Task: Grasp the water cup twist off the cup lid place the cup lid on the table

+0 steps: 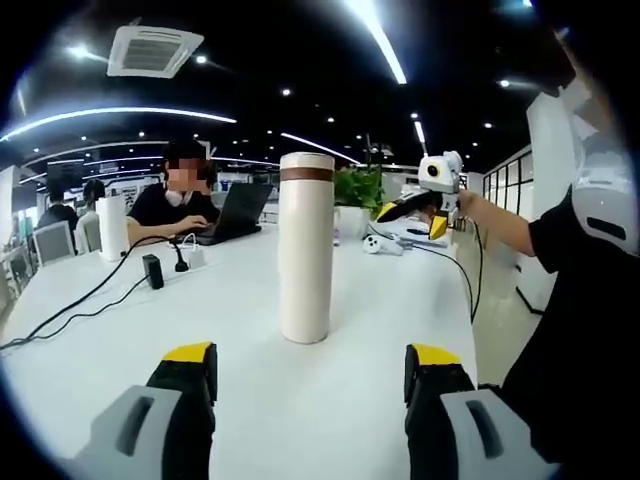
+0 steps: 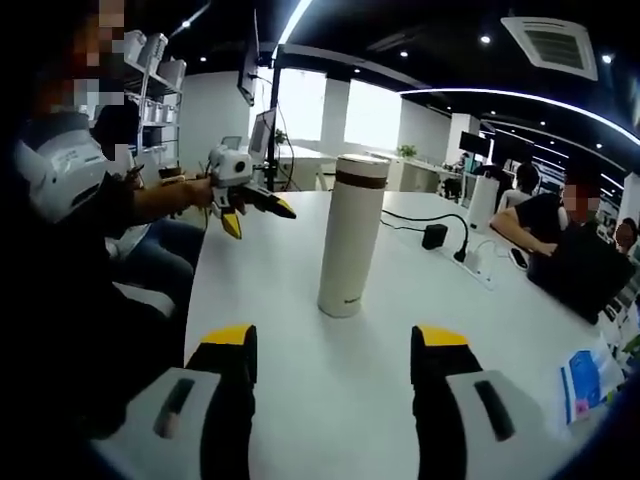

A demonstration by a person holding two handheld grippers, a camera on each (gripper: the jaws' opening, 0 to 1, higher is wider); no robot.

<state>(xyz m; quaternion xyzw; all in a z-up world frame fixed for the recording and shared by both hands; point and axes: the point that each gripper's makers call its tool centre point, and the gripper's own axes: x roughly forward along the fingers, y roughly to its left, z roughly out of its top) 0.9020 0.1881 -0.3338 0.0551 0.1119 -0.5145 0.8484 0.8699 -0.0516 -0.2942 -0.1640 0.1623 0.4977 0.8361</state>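
Yellow-tipped and spread wide with nothing between them, the left gripper [image 1: 310, 372] and right gripper [image 2: 333, 352] are facing the water cup [image 1: 305, 248] standing upright, cup lid [image 1: 306, 166] still on, mid-desk [image 1: 250, 400], so grasping is pending, with bare desk all around and the right edge near.

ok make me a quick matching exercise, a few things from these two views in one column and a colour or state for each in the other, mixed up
Column one:
1. tall cream cylindrical water cup
2. band under the cup lid
3. small power adapter with cable
4. left gripper

Column two:
a. black
b. brown
c. jaws open, apart from the cup
d. standing upright on the white table

Pairs: 1-d, 2-b, 3-a, 4-c
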